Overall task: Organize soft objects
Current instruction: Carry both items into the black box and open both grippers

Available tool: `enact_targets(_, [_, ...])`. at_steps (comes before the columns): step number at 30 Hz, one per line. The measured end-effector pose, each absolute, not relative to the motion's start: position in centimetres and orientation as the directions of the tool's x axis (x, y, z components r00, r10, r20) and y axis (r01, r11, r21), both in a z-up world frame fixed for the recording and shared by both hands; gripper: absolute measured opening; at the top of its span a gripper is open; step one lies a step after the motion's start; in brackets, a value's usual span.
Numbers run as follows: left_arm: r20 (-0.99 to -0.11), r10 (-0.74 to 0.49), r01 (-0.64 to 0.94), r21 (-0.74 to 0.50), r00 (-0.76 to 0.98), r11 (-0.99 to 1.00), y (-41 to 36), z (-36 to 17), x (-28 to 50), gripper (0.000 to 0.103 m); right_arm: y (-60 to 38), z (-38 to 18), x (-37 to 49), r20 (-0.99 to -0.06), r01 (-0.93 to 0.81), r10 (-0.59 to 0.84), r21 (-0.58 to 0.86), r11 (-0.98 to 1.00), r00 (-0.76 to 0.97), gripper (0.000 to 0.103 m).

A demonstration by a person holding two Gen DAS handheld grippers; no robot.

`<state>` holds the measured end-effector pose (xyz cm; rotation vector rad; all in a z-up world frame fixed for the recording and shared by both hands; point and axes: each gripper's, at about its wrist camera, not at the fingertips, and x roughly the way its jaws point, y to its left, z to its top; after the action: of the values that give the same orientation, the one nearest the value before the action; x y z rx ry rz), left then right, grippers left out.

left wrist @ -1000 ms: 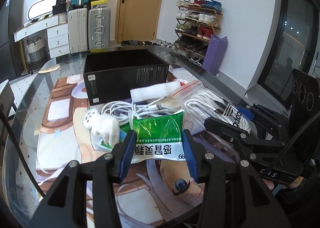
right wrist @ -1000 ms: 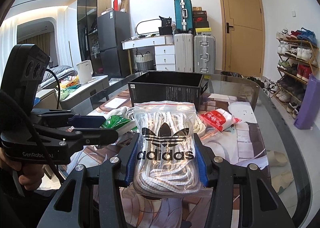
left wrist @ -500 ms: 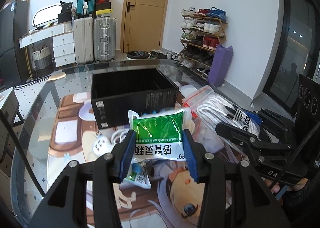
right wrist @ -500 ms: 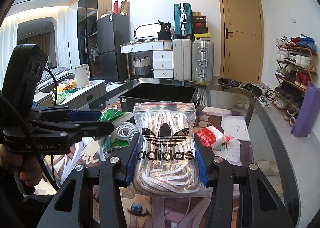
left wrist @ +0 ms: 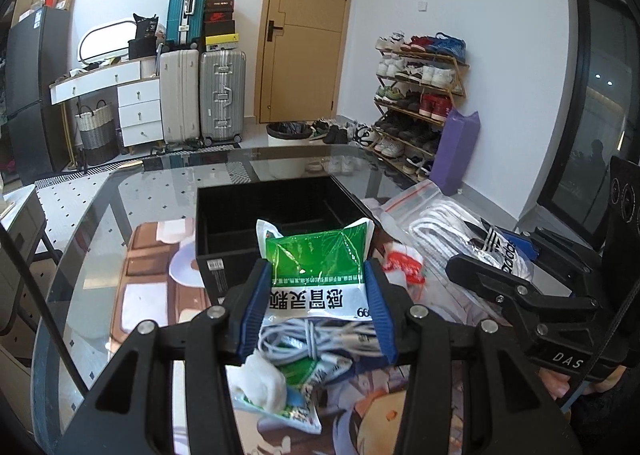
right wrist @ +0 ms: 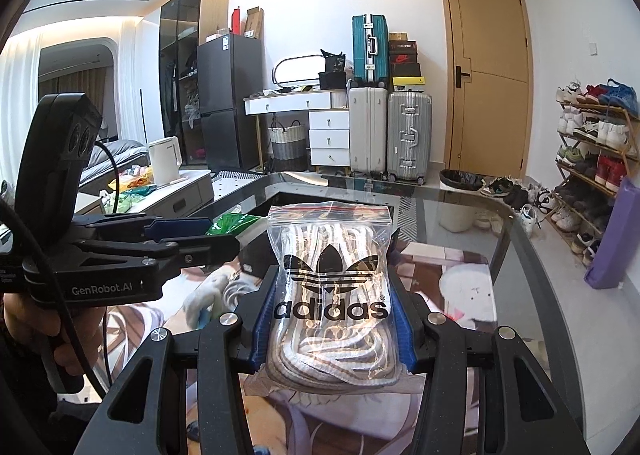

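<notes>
The green-and-white sachet (left wrist: 320,275) sat at the centre of the left wrist view, clamped between the blue pads of your left gripper (left wrist: 318,305) and lifted above the glass table (left wrist: 92,255). Just behind it stood the open black box (left wrist: 280,207). Below it, a coiled white cable (left wrist: 320,339) and a white plush toy (left wrist: 264,385) lay on the table. In the right wrist view, your right gripper (right wrist: 332,323) was closed on a clear zip bag of laces (right wrist: 330,291), centre frame.
</notes>
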<state>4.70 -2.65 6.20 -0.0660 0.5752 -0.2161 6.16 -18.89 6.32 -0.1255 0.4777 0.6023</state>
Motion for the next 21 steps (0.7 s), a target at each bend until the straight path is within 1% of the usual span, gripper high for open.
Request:
enact_targets(12, [-0.532, -0.182, 0.137, -0.123, 0.827, 0.983, -1.4, 6.2, 7.5, 0.046, -18.0, 7.9, 10.1, -0.482, -0.576, 0.522, 0.044, 0.816, 0.703, 0.050])
enact_targets(21, [-0.545, -0.169, 0.094, -0.164, 0.821, 0.982, -0.7, 5.7, 9.7, 0.046, -16.0, 7.7, 13.6, -0.530, -0.600, 0.524, 0.036, 0.799, 0.667, 0.050])
